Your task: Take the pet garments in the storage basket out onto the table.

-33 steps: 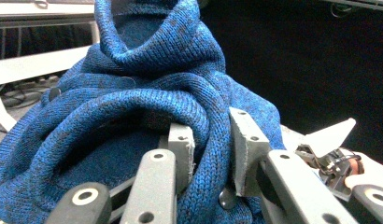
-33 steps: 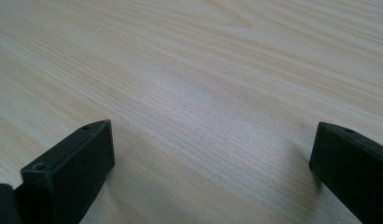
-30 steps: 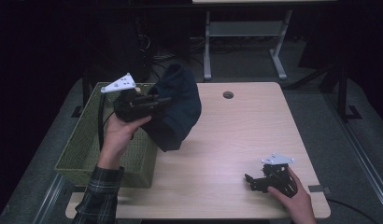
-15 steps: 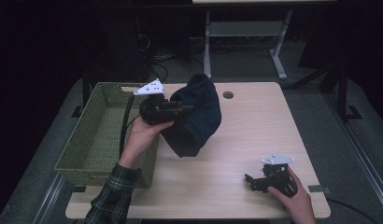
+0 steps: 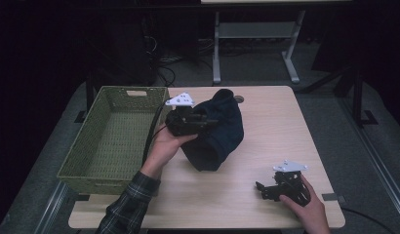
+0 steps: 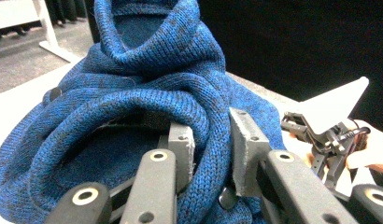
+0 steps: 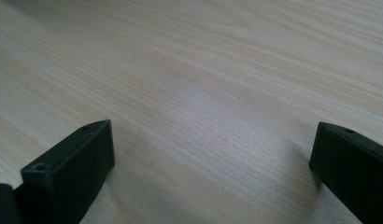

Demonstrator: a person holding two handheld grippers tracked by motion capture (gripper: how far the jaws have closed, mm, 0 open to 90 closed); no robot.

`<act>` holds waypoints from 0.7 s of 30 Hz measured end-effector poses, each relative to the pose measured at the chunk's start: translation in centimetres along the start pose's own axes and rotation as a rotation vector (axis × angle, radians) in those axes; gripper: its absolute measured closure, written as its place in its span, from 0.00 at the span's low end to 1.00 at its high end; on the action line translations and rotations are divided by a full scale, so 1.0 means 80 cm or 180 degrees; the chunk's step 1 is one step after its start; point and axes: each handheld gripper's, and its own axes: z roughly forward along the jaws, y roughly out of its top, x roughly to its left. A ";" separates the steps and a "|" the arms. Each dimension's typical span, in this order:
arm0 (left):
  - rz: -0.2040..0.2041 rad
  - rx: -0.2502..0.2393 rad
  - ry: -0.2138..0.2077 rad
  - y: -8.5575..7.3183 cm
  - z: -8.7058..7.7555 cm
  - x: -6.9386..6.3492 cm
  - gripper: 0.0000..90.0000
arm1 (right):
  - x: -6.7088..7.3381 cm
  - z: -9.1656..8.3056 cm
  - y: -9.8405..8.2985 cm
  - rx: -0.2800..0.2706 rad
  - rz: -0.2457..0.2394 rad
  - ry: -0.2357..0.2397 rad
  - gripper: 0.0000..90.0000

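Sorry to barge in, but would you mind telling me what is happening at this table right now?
A person at the wooden table holds a two-jaw gripper in each hand. The left gripper is clamped on a fold of a bunched blue knitted garment, holding it just right of the green woven basket. The right gripper sits open, low over bare tabletop at the near right corner, holding nothing.

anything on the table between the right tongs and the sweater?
Nothing: bare table between the right tongs and the sweater, in the high view.
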 end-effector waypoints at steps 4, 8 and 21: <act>0.0006 0.0059 -0.0027 -0.003 0.012 -0.003 0.80 | 0.000 0.000 0.000 0.0001 -0.0003 0.0000 0.00; 0.0007 0.0109 -0.0053 -0.006 0.024 -0.005 0.80 | 0.000 0.000 0.000 -0.0001 -0.0005 0.0001 0.00; -0.0008 0.0264 -0.0109 -0.015 0.065 -0.007 0.80 | 0.000 0.000 0.000 -0.0002 -0.0006 0.0000 0.00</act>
